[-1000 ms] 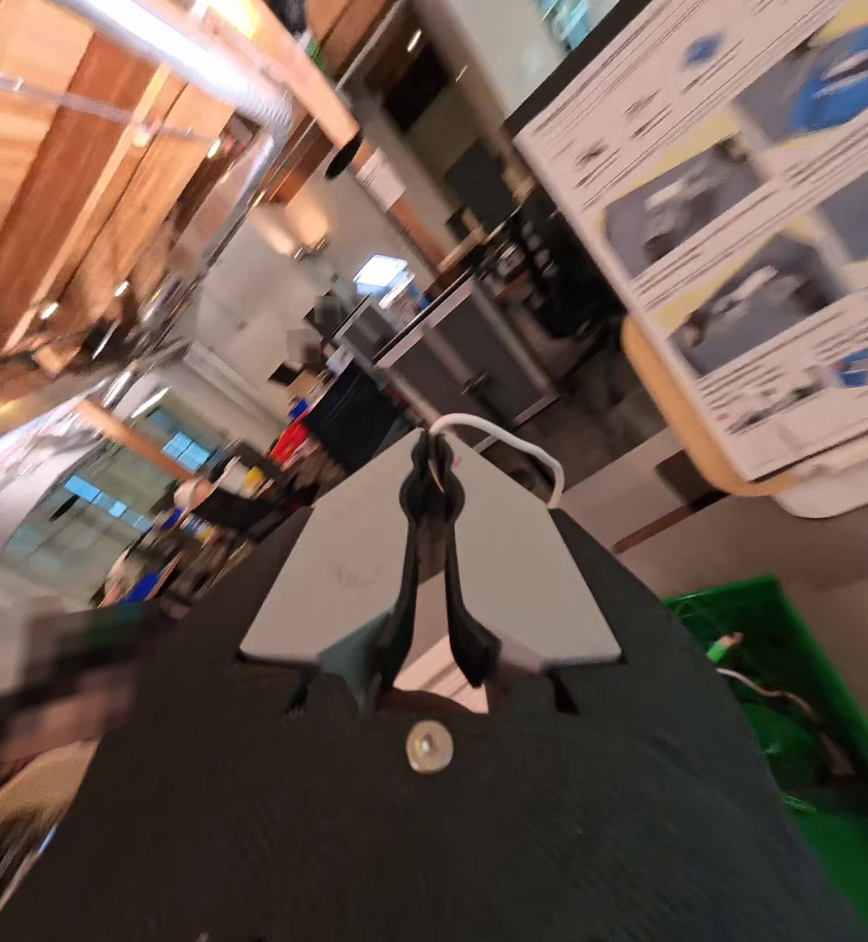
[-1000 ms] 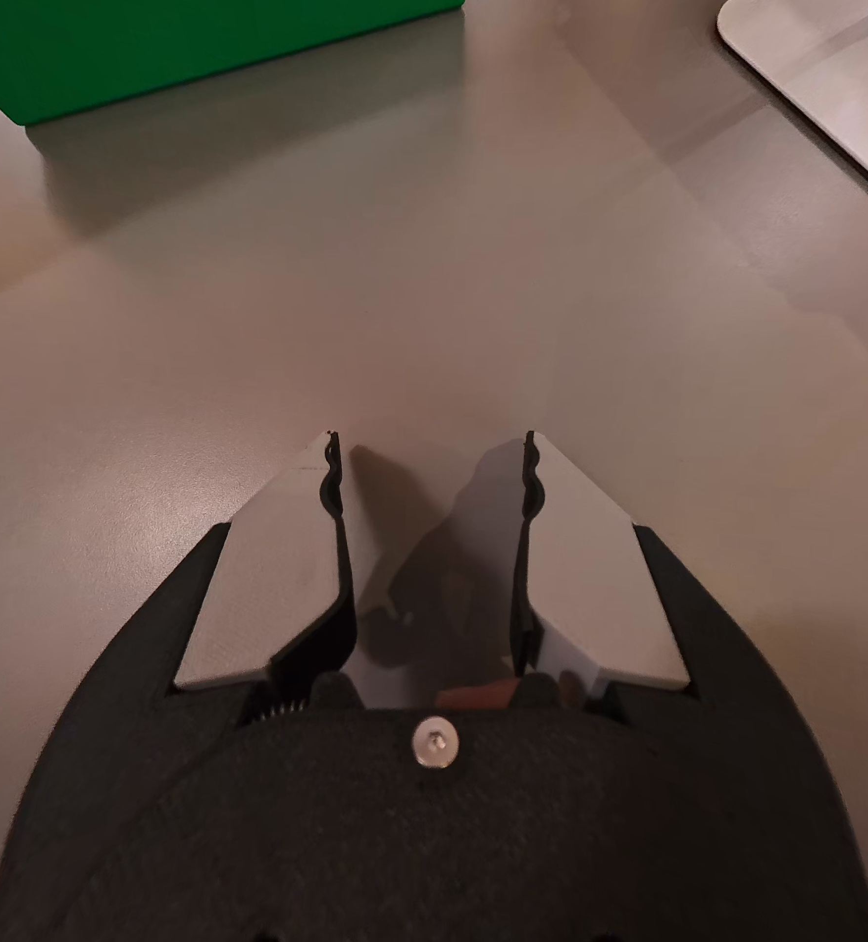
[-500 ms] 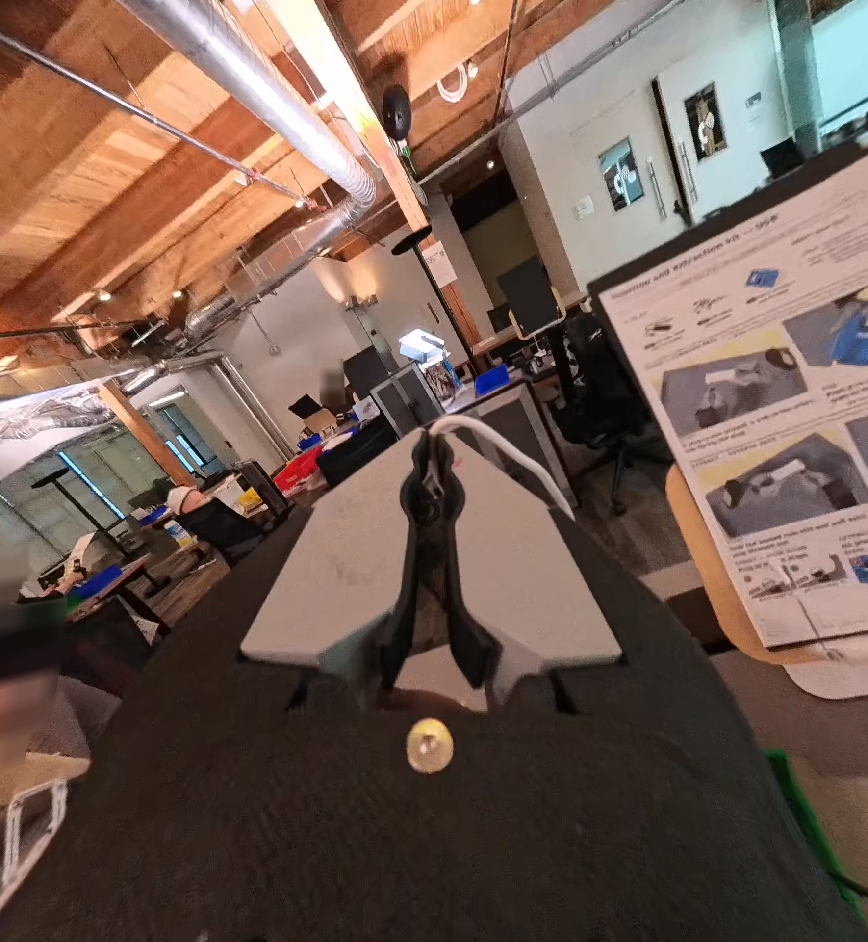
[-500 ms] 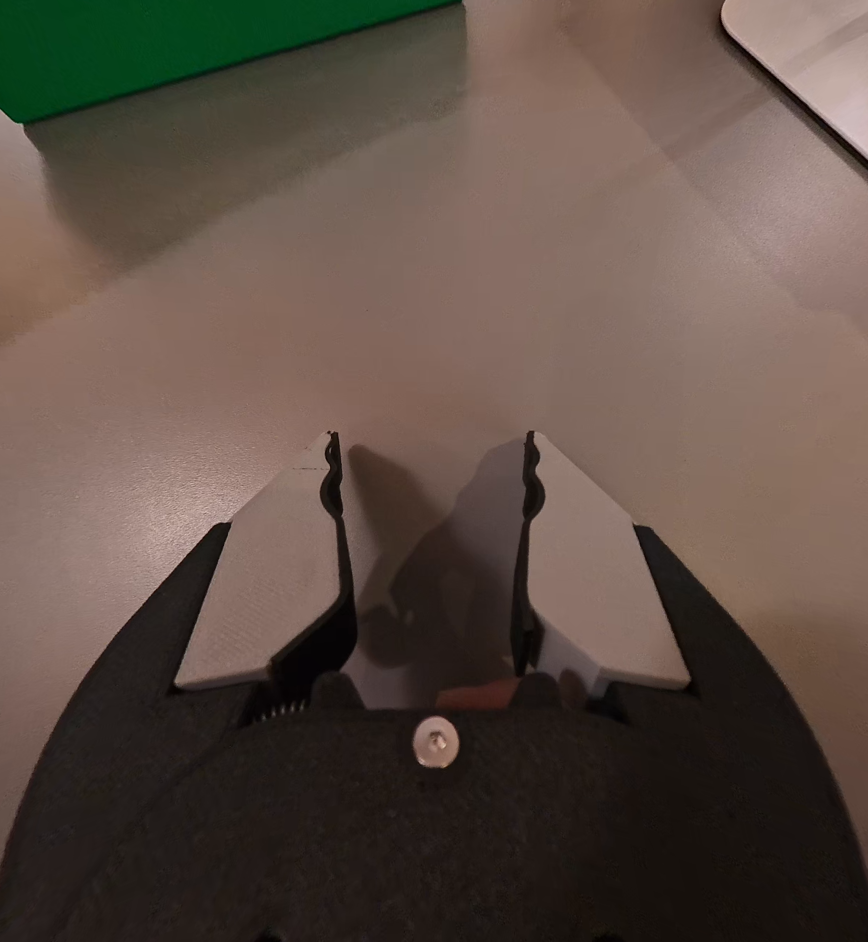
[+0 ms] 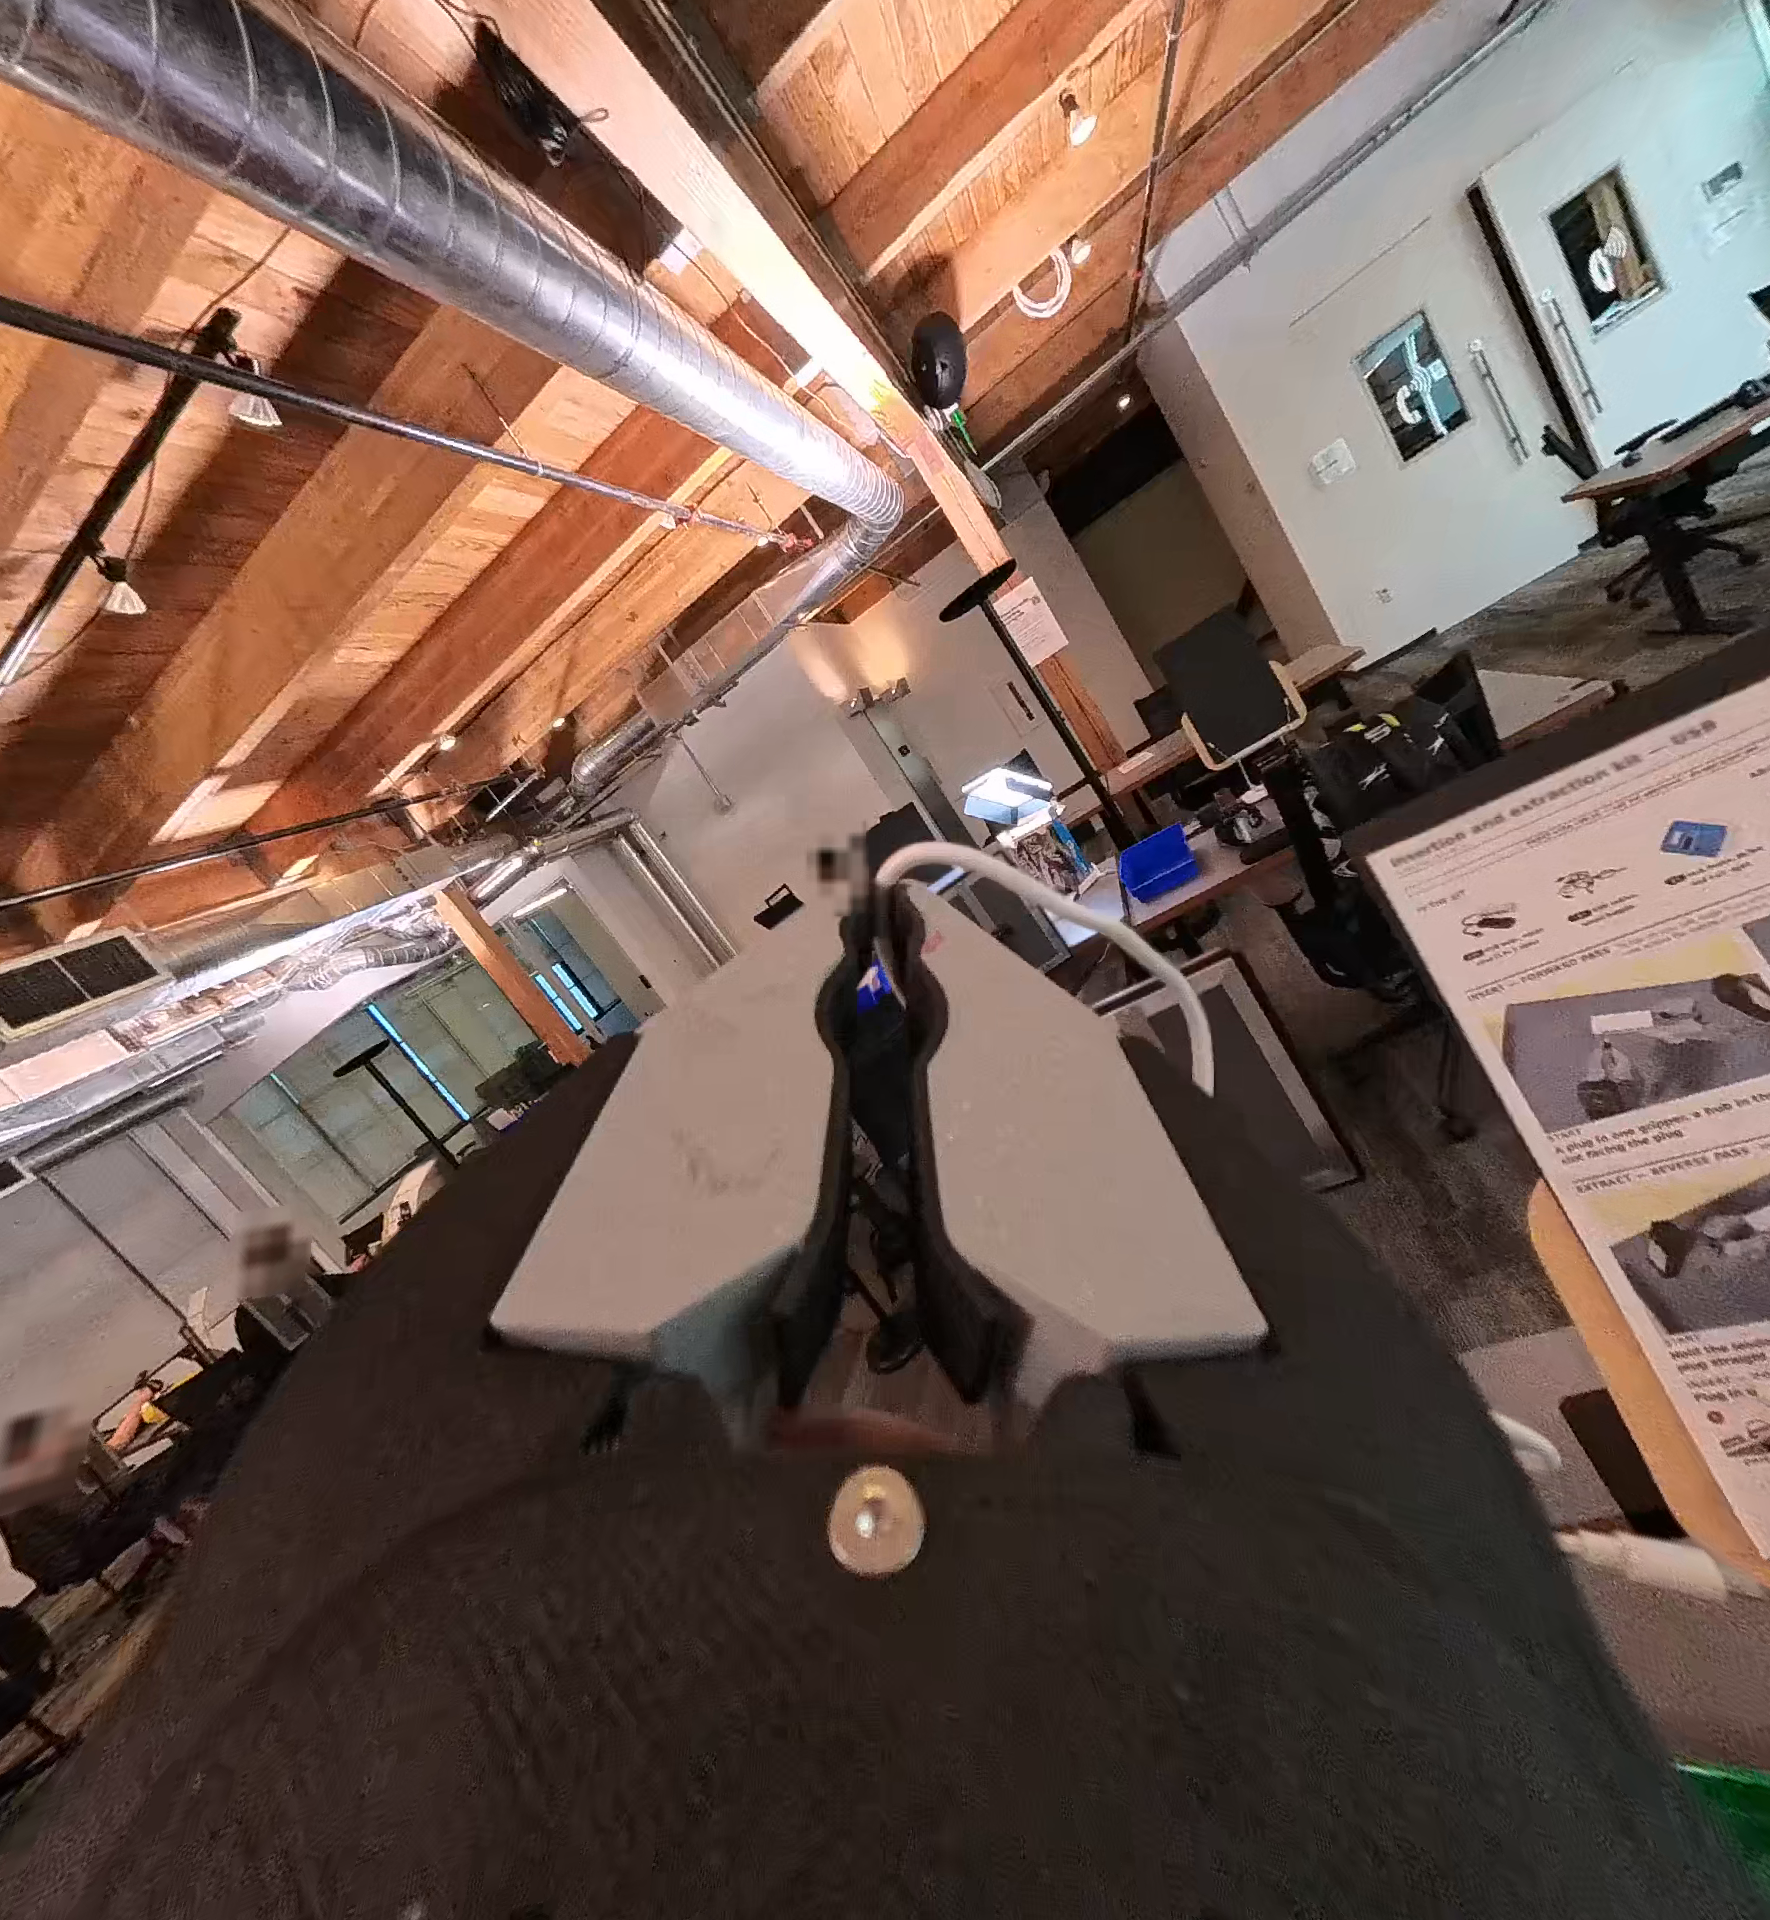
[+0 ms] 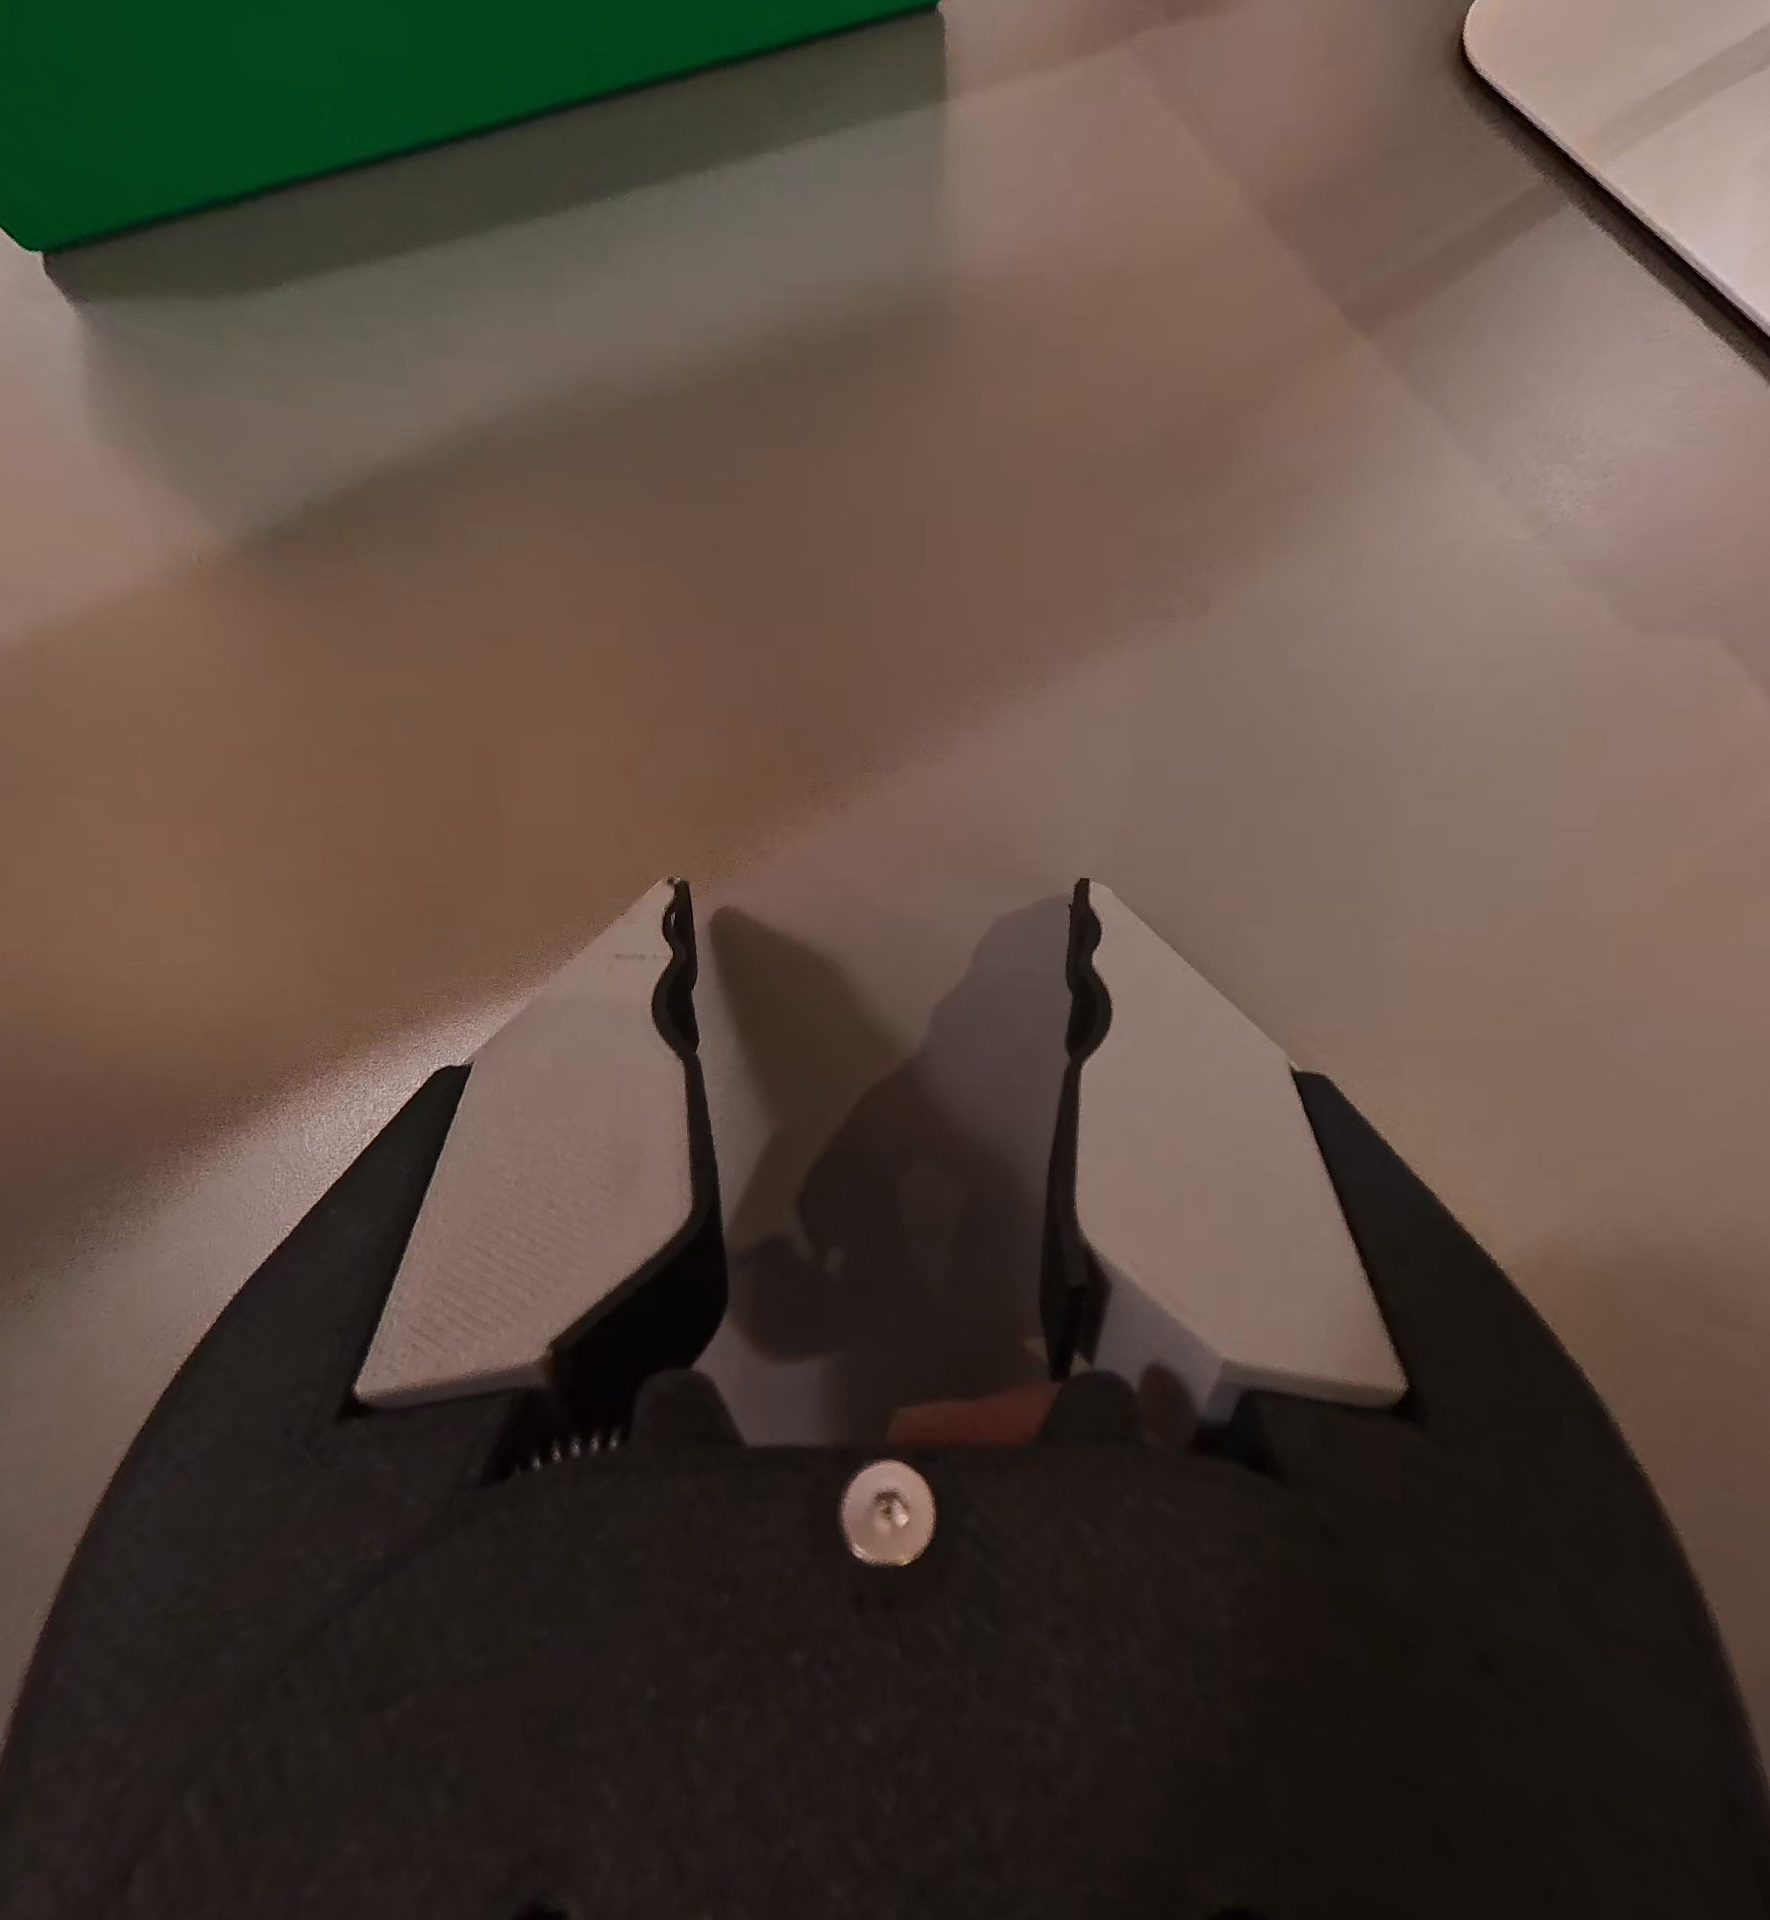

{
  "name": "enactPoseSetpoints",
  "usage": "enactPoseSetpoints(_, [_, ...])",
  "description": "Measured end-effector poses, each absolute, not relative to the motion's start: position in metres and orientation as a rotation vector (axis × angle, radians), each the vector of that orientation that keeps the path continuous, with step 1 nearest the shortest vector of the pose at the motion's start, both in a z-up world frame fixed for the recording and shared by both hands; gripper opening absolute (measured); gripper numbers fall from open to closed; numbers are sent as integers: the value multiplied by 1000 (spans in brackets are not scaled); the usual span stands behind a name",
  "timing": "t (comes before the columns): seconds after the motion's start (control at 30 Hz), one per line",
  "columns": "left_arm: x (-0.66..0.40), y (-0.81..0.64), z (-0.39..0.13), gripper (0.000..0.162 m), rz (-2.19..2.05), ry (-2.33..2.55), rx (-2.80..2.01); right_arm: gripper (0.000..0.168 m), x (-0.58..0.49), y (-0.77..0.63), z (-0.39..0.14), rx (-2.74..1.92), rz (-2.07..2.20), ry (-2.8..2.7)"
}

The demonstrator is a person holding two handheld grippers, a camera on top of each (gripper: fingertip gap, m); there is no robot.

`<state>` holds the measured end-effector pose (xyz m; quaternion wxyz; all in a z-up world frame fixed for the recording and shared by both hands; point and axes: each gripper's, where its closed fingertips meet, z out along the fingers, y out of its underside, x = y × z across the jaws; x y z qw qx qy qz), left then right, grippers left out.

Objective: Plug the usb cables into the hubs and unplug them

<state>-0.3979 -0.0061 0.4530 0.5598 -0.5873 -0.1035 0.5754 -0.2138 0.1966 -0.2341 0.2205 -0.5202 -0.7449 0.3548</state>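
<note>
Left view tilts up at ceiling — right view hugs table.

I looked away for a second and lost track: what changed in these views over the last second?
The left gripper swung upward: its view went from green bin and table to ceiling and office. It stayed shut on the white cable. The right gripper stayed open and empty over the table, with the green bin beyond it.

Timber ceiling, silver duct, white walls, desks
</note>
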Motion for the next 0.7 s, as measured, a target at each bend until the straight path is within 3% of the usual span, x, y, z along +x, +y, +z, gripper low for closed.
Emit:
enactPoseSetpoints(0.4, [-319,45,480,0,1256,-106,-1400,71,-214,197,-234,-1435,977,-2055])
enactPoseSetpoints(0.5, [-294,84,439,0,998,-24,-1483,71,-214,197,-234,-1437,974,-2056])
enactPoseSetpoints(0.7, [-273,158,266,0,591,82,-1713,72,-216,220,-199,-1446,1092,-1877])
